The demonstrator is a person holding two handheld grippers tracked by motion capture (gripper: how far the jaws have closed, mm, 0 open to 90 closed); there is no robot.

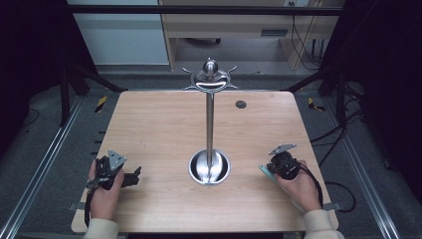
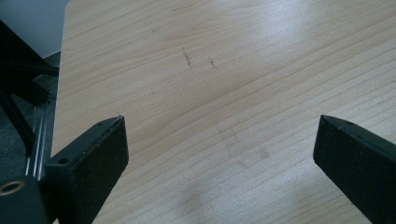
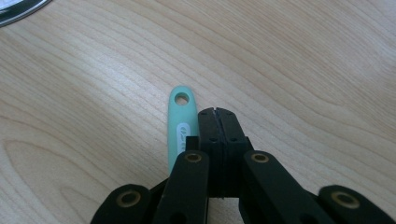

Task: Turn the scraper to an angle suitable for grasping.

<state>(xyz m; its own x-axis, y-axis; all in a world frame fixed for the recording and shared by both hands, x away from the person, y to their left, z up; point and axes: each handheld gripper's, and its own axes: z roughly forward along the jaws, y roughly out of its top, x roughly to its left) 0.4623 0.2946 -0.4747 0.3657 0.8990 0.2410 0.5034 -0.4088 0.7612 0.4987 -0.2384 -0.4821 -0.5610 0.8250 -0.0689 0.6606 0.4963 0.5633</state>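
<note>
Right gripper jaws fully closed, empty, just beside mint-green handle. Left gripper wide, empty. Bare wooden table between left gripper and steel stand.

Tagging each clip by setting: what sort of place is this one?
Probably a lab recording station, not a home: a bare wooden table inside a dark metal frame, loose cables on the floor, and a steel hanging stand set up alone.

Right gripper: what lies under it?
A mint-green handle with a hanging hole lies flat on the wooden table, beside the shut right gripper. The gripper covers its other end, so the tool type stays unknown.
</note>
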